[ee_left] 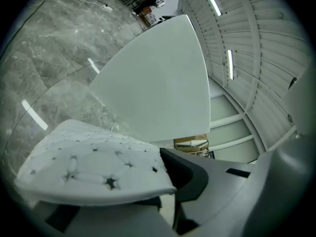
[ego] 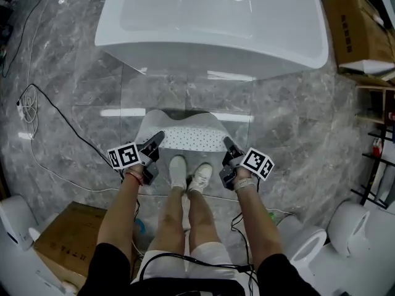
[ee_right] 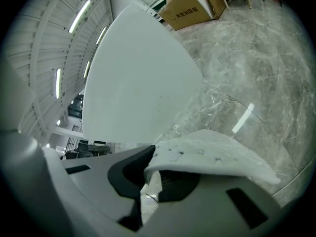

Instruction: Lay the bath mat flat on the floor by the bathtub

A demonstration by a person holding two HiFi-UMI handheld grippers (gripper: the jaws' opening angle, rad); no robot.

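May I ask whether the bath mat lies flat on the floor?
Not yet: the bath mat is spread, but left claw and right claw pinch its raised near corners.

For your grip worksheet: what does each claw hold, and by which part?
The mat: left claw grips its near left corner, right claw its near right corner.

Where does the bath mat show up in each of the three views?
Head view: bath mat at centre, just below the bathtub in the picture.
Left gripper view: bath mat at lower left, in the foreground.
Right gripper view: bath mat at lower right, in the foreground.
Shared landmark: the white bathtub beyond the mat.
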